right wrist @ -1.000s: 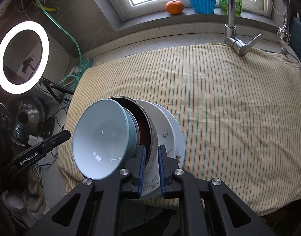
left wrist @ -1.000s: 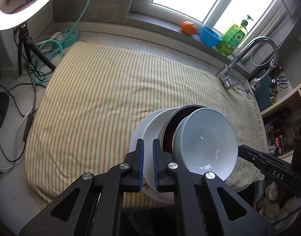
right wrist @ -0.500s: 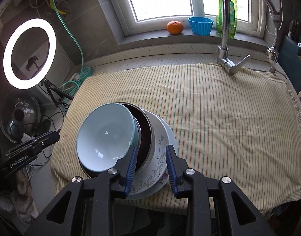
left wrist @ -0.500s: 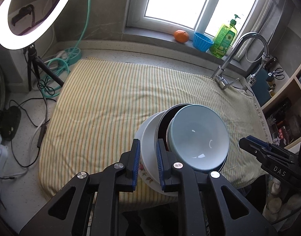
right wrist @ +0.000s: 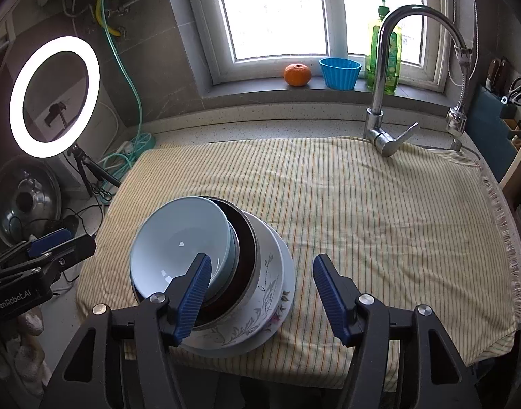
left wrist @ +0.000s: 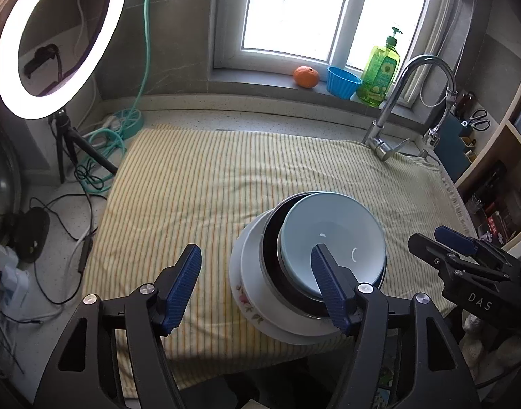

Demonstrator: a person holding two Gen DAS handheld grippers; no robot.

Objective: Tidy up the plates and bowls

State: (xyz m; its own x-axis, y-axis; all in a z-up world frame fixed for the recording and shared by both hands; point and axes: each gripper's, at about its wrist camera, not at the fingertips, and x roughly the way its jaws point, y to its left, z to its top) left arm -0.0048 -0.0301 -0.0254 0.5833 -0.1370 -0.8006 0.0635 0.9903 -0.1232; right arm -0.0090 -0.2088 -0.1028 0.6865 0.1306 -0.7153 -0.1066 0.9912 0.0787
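Observation:
A nested stack sits on the striped cloth [left wrist: 192,187] near its front edge. A pale blue bowl [left wrist: 332,235] is on top, inside a dark-lined bowl [left wrist: 270,238], inside a white floral bowl [right wrist: 267,283] on a floral plate [left wrist: 246,303]. My left gripper [left wrist: 255,255] hovers over the stack's left side. Its jaws are opening and the pads touch nothing. My right gripper [right wrist: 262,260] hangs over the right side of the stack. Its jaws are also opening, clear of the rims. Each gripper shows at the edge of the other's view.
A faucet [right wrist: 379,102] rises at the cloth's far right. An orange [right wrist: 297,75], a blue cup [right wrist: 340,73] and a green soap bottle [right wrist: 383,51] stand on the windowsill. A ring light [left wrist: 56,41] on a tripod and cables fill the left. Shelves [left wrist: 492,177] stand on the right.
Both grippers were shut on the stack's rims and have let go. Their jaws have spread wide, and both have drawn back and up from the stack.

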